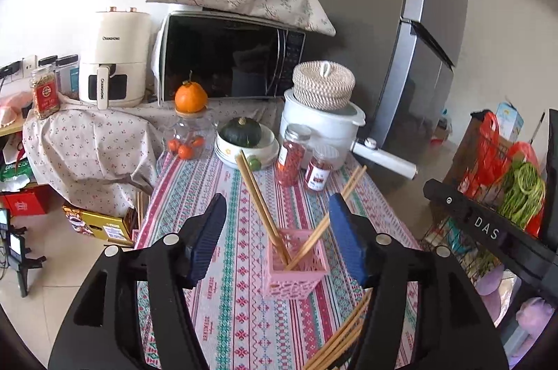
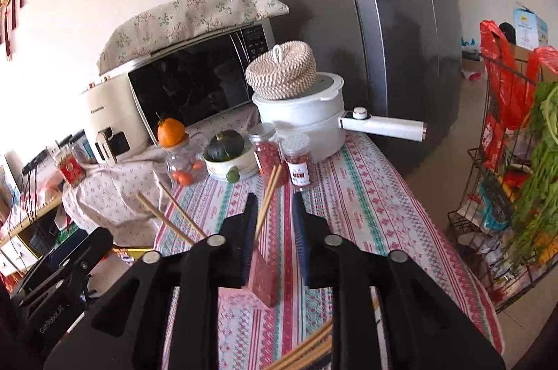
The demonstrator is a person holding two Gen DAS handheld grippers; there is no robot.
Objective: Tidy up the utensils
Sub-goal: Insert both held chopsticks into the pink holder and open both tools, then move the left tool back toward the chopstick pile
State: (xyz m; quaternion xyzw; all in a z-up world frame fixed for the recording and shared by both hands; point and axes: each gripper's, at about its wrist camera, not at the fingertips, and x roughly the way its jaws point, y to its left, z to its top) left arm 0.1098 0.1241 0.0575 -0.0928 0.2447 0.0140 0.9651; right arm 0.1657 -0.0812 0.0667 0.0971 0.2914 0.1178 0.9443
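Note:
A pink lattice utensil holder [image 1: 296,263] stands on the patterned tablecloth [image 1: 244,317]. Wooden chopsticks [image 1: 259,202] lean out of it to the left and others [image 1: 340,208] to the right. My left gripper [image 1: 277,234] is open, its blue pads either side of the holder, above it. A loose bundle of chopsticks [image 1: 343,335] lies on the cloth near the front. In the right wrist view my right gripper [image 2: 275,230] is open, with the holder [image 2: 263,279] and a pair of chopsticks [image 2: 268,195] between its fingers, not clamped. The loose bundle [image 2: 307,349] lies below.
At the table's far end stand a white pot [image 1: 321,129] with a woven lid, two red spice jars [image 1: 291,160], a bowl with a green squash [image 1: 242,134] and a glass jar topped by an orange [image 1: 190,98]. A microwave [image 1: 230,63] and fridge [image 1: 401,38] stand behind. A vegetable rack [image 2: 512,160] is right.

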